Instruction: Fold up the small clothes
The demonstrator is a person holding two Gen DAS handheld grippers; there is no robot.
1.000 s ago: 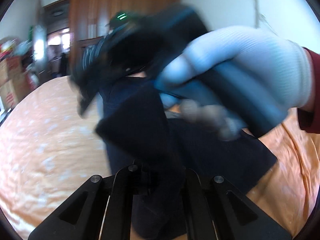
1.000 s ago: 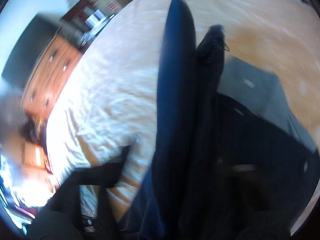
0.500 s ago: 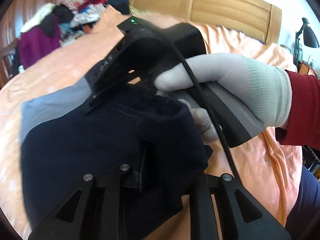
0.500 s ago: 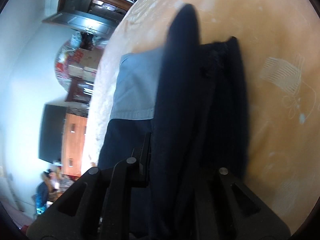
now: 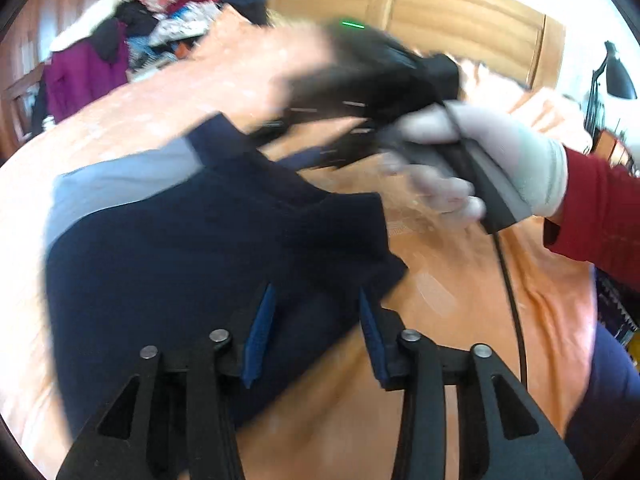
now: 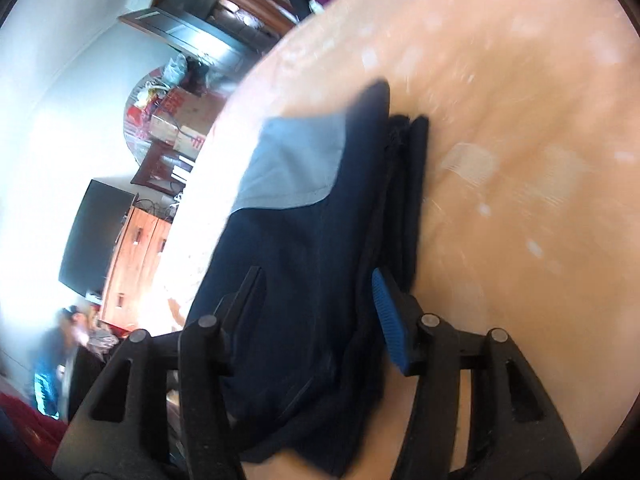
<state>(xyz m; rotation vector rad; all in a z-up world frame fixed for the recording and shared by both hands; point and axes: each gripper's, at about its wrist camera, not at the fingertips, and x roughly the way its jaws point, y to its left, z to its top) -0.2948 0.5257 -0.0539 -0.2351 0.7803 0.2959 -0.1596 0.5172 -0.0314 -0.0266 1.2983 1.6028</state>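
Navy garment (image 5: 192, 256) lies folded on my orange bedsheet (image 5: 460, 320); left gripper (image 5: 316, 332) and right gripper (image 6: 320, 304) both gape wide, holding nothing. No legible writing.

Orange bedspread (image 5: 460, 280), wooden headboard (image 5: 460, 28), purple coat (image 5: 86, 68), black lamp (image 5: 618, 76), dark screen (image 6: 94, 236), cardboard boxes (image 6: 180, 120)

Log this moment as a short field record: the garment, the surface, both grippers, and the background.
garment: dark navy garment with a grey panel, folded, lying flat
surface: orange bedsheet
left gripper: open, fingers over the garment's near edge
right gripper: open, above the garment, blurred in the left view
hand: white glove, red sleeve
background: wooden headboard, pile of clothes
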